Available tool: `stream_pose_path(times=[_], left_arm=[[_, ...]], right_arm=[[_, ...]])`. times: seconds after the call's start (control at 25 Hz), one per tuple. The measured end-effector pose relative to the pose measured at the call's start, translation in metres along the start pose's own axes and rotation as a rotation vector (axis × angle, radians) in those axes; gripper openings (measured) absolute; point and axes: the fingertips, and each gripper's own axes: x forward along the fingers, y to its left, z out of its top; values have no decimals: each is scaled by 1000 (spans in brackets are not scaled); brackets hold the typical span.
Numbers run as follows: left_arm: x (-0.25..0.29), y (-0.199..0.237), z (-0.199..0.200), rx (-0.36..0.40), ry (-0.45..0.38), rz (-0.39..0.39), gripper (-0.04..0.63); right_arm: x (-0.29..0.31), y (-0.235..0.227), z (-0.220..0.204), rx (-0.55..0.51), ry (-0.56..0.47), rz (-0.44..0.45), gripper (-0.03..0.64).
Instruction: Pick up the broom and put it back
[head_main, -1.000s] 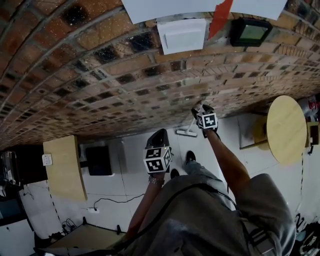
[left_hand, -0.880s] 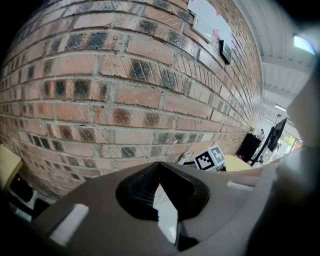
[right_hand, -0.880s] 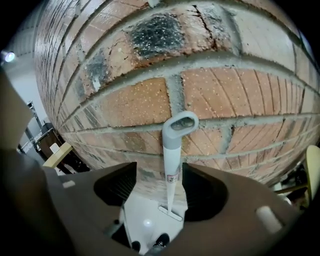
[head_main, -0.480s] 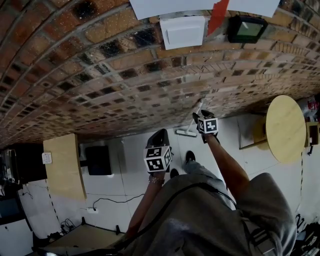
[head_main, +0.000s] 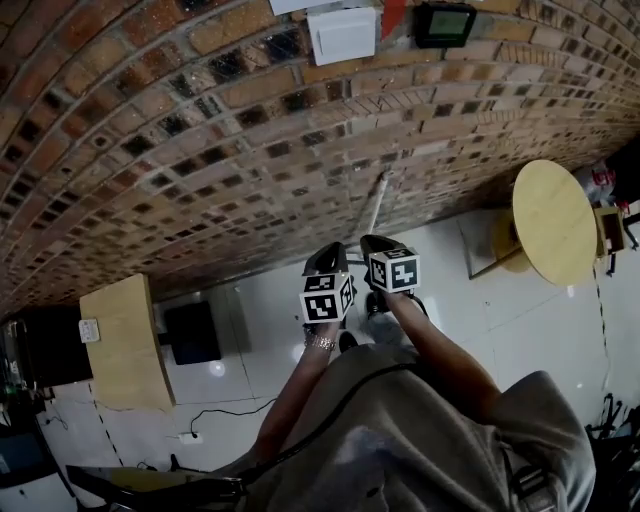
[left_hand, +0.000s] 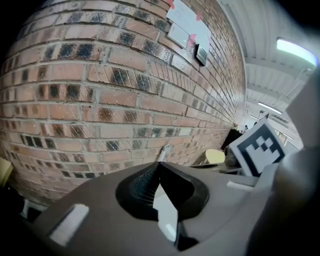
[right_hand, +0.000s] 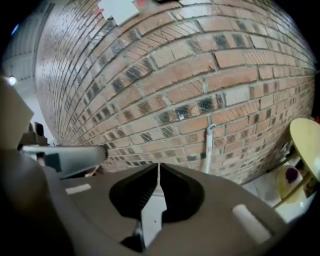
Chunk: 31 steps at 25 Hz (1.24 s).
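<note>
The broom, a white handle (head_main: 374, 203) with a loop at its top, leans upright against the brick wall (head_main: 200, 150); its head is hidden behind my grippers in the head view. The same handle (right_hand: 209, 146) shows in the right gripper view, well ahead and to the right of the jaws. Only its tip (left_hand: 164, 152) peeks over the left gripper's jaws. My right gripper (head_main: 374, 243) is shut with nothing in it, short of the broom. My left gripper (head_main: 327, 257) hangs beside it, shut and empty as well.
A round yellow table (head_main: 555, 220) stands right of the broom by the wall. A rectangular yellow table (head_main: 120, 340) and a black box (head_main: 195, 332) stand at the left. A cable (head_main: 215, 412) lies on the white floor. A white panel (head_main: 342, 33) hangs high on the wall.
The right gripper held the broom handle against the wall; it has let go and drawn back beside the left gripper. The broom stays leaning on the wall.
</note>
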Motion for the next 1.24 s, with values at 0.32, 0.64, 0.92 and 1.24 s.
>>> stream_pose_path(times=[0.32, 0.64, 0.92, 1.24], left_arm=[[-30, -47, -47, 13, 42, -89, -29], [-37, -52, -31, 29, 2, -66, -31], [-27, -56, -11, 30, -30, -42, -29], [-24, -68, -4, 52, -37, -49, -29]], right_arm=[[-74, 40, -30, -92, -6, -73, -12], [-82, 41, -29, -136, 7, -45, -12], [-84, 35, -3, -184, -21, -18, -11], [-91, 29, 3, -151, -26, 9, 34]])
